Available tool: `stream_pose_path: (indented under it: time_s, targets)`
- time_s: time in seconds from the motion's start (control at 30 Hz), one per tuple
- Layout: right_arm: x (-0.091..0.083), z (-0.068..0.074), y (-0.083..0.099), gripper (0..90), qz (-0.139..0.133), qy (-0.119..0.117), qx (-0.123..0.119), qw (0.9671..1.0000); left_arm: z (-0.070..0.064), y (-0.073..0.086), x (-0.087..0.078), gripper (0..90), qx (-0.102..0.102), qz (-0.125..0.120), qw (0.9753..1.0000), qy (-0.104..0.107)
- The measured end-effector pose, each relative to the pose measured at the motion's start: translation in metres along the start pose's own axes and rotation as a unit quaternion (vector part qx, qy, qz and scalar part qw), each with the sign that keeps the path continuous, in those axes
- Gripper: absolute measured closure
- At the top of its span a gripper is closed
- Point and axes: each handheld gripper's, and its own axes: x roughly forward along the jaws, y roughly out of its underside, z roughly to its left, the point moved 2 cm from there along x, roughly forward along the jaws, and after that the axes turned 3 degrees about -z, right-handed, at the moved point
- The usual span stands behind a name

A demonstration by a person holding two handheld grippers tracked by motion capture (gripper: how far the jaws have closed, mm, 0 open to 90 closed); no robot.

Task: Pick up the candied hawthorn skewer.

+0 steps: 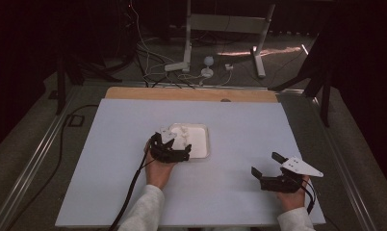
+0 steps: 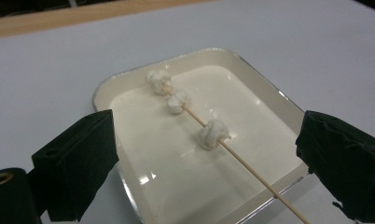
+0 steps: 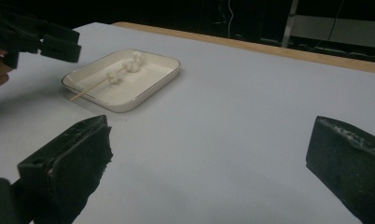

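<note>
A white tray (image 2: 265, 84) with a silvery rim lies mid-table (image 1: 207, 139). In it rests a thin wooden skewer (image 2: 251, 168) with three white soft lumps (image 2: 212, 134) threaded on its far half. The skewer's bare end pokes out over the tray's near rim. My left gripper (image 1: 171, 144) hovers open over the tray's near edge, jaws wide on either side of the skewer (image 2: 206, 135) and touching nothing. My right gripper (image 1: 264, 162) is open and empty over the table's right front. Its own view (image 3: 209, 140) looks toward the tray (image 3: 143, 93) and the left gripper (image 3: 45, 44).
The pale grey tabletop (image 1: 109, 159) has a wooden strip (image 1: 191, 94) along its far edge. Beyond it stand white frame legs (image 1: 187, 43) and loose cables (image 1: 153, 67) on the floor. A black cable (image 1: 131, 192) trails from the left gripper.
</note>
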Motion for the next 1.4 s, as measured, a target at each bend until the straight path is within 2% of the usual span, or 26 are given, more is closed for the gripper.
stream_pose_path:
  time_s: [0.07,0.1,0.17,0.23,0.27,0.37,0.43,0.47,0.53,0.6,0.7,0.73,0.77,0.8,0.97,1.03,1.27,1.3,1.4]
  targets:
    - [0.000,0.000,0.000,0.0,0.000,0.000,0.000,1.0000,-0.006,0.002,0.007,3.7,0.002,0.017,0.9998,-0.002]
    - [0.000,0.000,0.000,0.0,0.000,0.000,0.000,1.0000,-0.008,0.003,0.008,3.8,0.008,0.018,0.9998,-0.006]
    - [0.000,0.000,0.000,0.0,0.000,0.000,0.000,1.0000,-0.011,0.003,0.008,7.3,0.015,0.018,0.9996,-0.013]
    - [0.000,0.000,0.000,0.0,0.000,0.000,0.000,1.0000,-0.014,0.004,0.011,10.5,0.020,0.026,0.9994,-0.011]
    - [0.000,-0.001,0.000,0.0,0.001,0.001,0.002,1.0000,-0.015,0.005,0.013,13.7,0.026,0.034,0.9990,-0.014]
    - [0.000,-0.001,0.000,0.0,0.001,0.001,0.002,1.0000,-0.013,0.009,0.019,20.2,0.027,0.063,0.9974,-0.023]
    - [0.000,0.000,0.000,0.0,0.001,0.001,0.001,1.0000,-0.013,0.011,0.020,27.4,0.029,0.072,0.9968,-0.019]
    - [0.000,0.000,0.000,0.0,0.001,0.000,0.001,1.0000,-0.013,0.014,0.021,34.7,0.044,0.087,0.9951,-0.017]
    - [0.000,-0.001,0.000,0.0,0.000,0.001,0.001,1.0000,-0.012,0.015,0.022,46.7,0.048,0.096,0.9942,-0.015]
    - [0.000,-0.001,0.000,0.0,0.000,0.001,0.002,1.0000,-0.009,0.017,0.022,57.9,0.040,0.118,0.9922,-0.004]
    - [0.000,-0.001,0.000,0.0,0.000,0.001,0.002,1.0000,-0.006,0.017,0.020,73.6,0.033,0.121,0.9921,-0.007]
    - [0.000,-0.001,0.000,0.0,0.000,0.001,0.002,1.0000,-0.004,0.016,0.020,73.6,0.024,0.124,0.9920,-0.008]
    - [0.000,-0.001,0.000,0.0,0.000,0.000,0.001,1.0000,-0.001,0.016,0.018,82.8,0.014,0.130,0.9914,-0.006]
    - [0.000,0.000,0.000,0.0,0.000,0.000,0.001,1.0000,-0.001,0.016,0.018,87.3,0.014,0.130,0.9914,-0.006]
    - [0.000,-0.001,0.000,0.0,0.000,0.000,0.001,1.0000,0.005,0.014,0.013,89.7,0.002,0.125,0.9920,0.015]
    - [0.000,-0.001,0.000,0.0,0.000,0.000,0.001,1.0000,0.006,0.014,0.011,89.8,-0.002,0.122,0.9924,0.017]
    - [0.001,0.001,-0.001,0.0,-0.001,-0.005,0.008,1.0000,0.010,0.009,-0.012,89.9,-0.011,0.092,0.9951,0.033]
    - [0.001,0.002,-0.002,0.0,-0.002,-0.007,0.011,0.9999,0.013,0.008,-0.020,90.0,-0.019,0.079,0.9959,0.040]
    - [0.003,0.006,-0.007,0.0,-0.007,-0.013,0.012,0.9998,0.015,0.007,-0.029,90.0,-0.014,0.071,0.9965,0.040]
